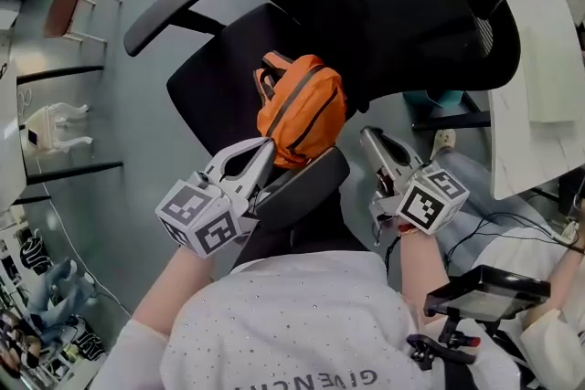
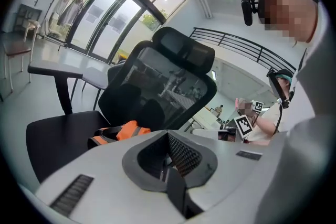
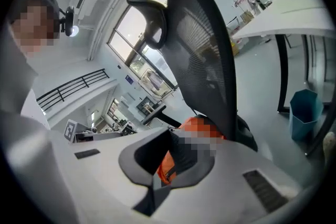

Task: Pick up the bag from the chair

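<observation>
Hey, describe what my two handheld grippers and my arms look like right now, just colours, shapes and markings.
The left gripper and right gripper are pale grey, with long tapering jaws lined with dark textured pads. Each carries a white cube with black square markers: left cube, right cube. You wear a white speckled top; the forearms are uncovered.

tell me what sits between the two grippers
The chair's near armrest lies between the left gripper and the right gripper, just this side of the orange bag. The head view shows it.
</observation>
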The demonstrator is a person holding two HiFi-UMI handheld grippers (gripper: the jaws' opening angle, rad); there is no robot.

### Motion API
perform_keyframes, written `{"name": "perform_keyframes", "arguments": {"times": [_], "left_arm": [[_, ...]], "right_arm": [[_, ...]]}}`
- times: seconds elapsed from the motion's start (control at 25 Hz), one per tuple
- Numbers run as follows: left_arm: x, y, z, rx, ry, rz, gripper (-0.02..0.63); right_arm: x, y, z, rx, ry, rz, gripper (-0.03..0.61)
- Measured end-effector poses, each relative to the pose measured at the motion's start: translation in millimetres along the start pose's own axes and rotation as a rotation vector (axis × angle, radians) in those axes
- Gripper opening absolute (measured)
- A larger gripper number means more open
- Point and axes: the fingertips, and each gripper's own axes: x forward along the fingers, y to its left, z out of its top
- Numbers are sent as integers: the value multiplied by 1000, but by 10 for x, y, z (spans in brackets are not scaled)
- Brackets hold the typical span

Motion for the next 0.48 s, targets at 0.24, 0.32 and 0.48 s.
{"name": "perform_keyframes", "arguments": {"times": [0.24, 0.32, 0.48], "left_arm": [[574, 111, 166, -14, 5, 50, 12], [795, 145, 227, 18, 17, 70, 13], [1109, 225, 132, 59, 93, 55, 120]], "right_arm": [[138, -532, 33, -106, 123, -66, 5], [135, -721, 39, -89, 142, -74, 5], [87, -971, 36, -36, 150, -78, 5]]}}
